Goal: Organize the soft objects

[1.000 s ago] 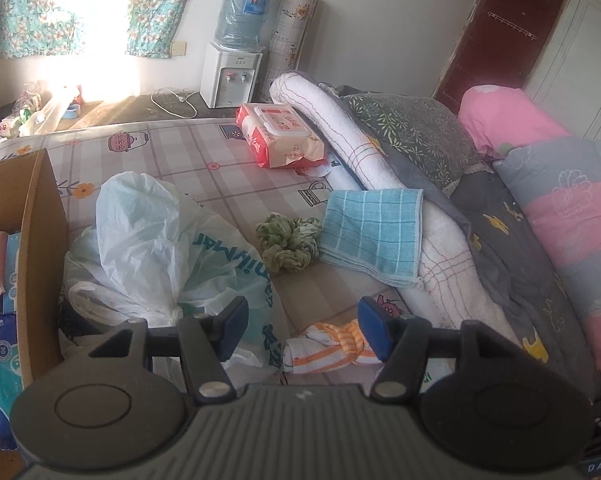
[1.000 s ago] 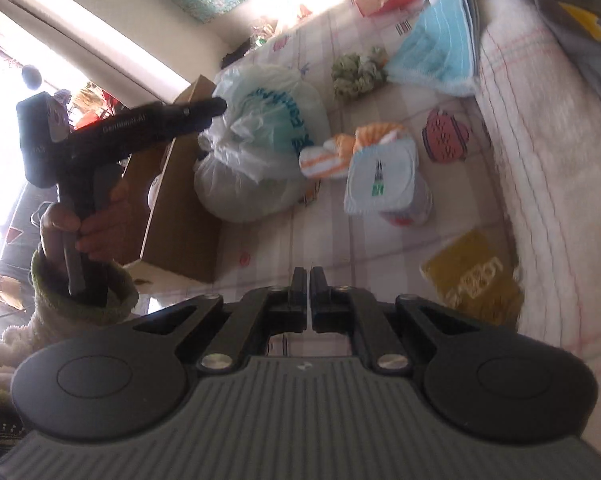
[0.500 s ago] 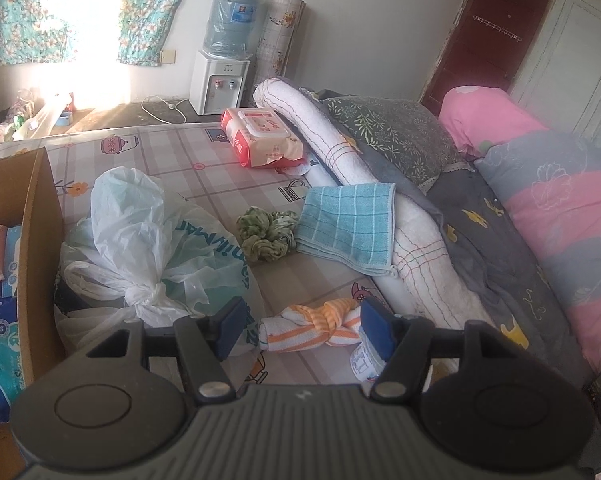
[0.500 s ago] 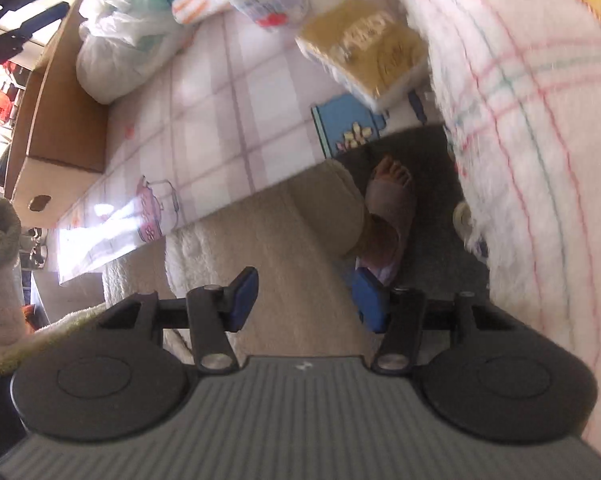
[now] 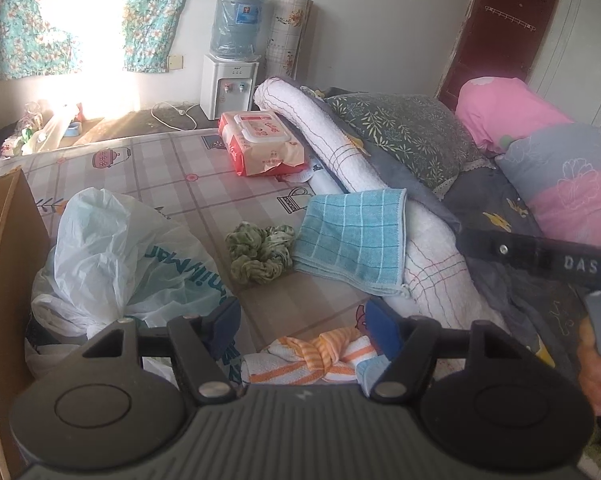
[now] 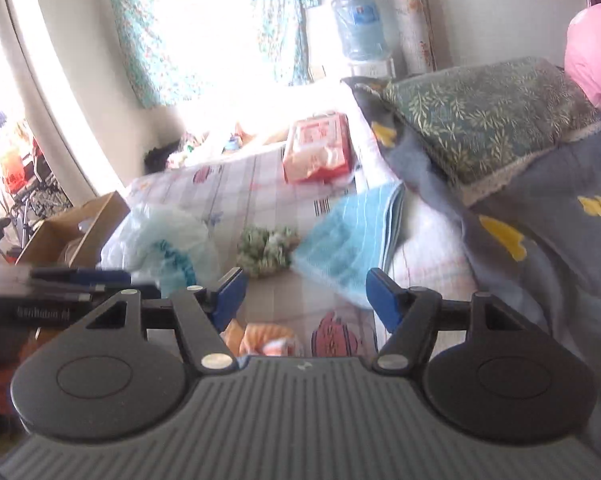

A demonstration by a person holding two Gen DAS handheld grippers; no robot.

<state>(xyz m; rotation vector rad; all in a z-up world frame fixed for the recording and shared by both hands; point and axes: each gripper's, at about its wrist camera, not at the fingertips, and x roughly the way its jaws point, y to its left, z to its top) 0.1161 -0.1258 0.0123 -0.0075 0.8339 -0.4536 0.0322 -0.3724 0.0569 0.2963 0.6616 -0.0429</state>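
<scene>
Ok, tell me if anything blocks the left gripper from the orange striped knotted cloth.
Nothing visible does. The orange striped cloth lies on the bed just below the left gripper, whose jaws have just been opening and hold nothing. The plastic bag sits off to the left.

In the left wrist view, the letters "DAS" stand in pale print on the black body of the right gripper (image 5: 540,258) at the right edge. The white plastic bag (image 5: 112,256) carries large teal lettering, seen mirrored and creased, not readable as a word. Print on the red wipes pack (image 5: 260,148) is too small to read.
</scene>
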